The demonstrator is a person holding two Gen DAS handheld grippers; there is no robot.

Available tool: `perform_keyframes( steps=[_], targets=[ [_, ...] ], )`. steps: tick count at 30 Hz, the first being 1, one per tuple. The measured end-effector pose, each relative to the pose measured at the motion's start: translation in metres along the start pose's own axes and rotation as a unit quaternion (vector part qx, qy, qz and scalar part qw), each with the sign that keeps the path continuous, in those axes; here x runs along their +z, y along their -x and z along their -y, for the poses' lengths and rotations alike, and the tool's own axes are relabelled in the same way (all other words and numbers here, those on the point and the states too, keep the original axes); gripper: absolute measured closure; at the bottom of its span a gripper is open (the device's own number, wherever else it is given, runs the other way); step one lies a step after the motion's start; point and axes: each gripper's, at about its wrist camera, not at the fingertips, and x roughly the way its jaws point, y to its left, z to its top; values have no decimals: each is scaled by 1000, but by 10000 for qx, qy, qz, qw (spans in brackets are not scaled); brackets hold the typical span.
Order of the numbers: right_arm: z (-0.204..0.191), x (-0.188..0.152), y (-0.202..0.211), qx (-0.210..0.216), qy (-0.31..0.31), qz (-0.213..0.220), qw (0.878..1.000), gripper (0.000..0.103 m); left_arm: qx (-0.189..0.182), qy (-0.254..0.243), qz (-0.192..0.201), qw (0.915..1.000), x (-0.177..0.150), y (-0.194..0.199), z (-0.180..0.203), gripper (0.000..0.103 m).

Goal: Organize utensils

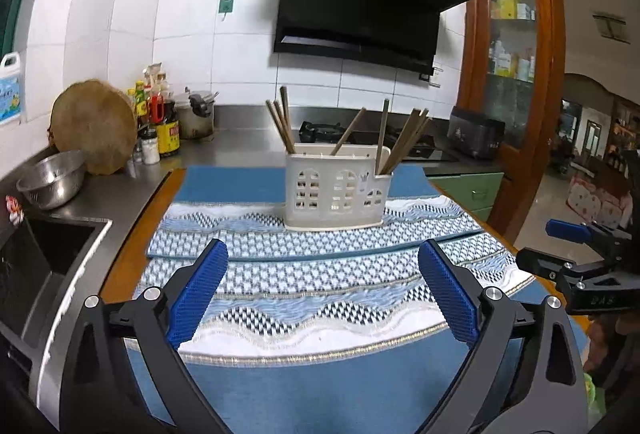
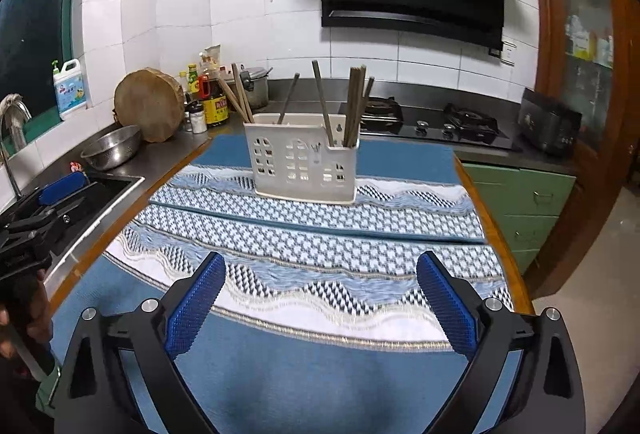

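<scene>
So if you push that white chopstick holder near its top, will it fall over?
Probably it could tip. The white chopstick holder looks like thin, hollow plastic with cut-out windows, so likely light. Its chopsticks lean out above the rim, adding top weight. The woven mat under it may grip rather than let it slide.

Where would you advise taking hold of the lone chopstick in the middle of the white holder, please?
Probably at the upper shaft of the lone chopstick, well above the white holder rim. Come from above with either open hand-held gripper, closing across the stick; it leans up and right with clear space around it.
</scene>
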Motion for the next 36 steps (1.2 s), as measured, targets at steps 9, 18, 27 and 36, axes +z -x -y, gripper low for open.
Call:
perform_keyframes(
  steps=[9, 18, 27, 36],
  targets=[
    [-11, -26, 13, -206, -22, -8, 9998, 9, 118, 61, -74, 9999, -24, 17, -9, 7],
    [-21, -36, 19, -235, -42, -15, 9997, 8, 209, 204, -167, 9994, -38, 28, -19, 7],
    [-22, -40, 17, -240, -107, -79, 9996, 8, 273, 65, -272, 9992, -44, 31, -18, 6],
    [-23, -40, 18, -248, -83, -88, 9996, 8, 256, 34, -417, 9988, -50, 28, -16, 6]
  ],
)
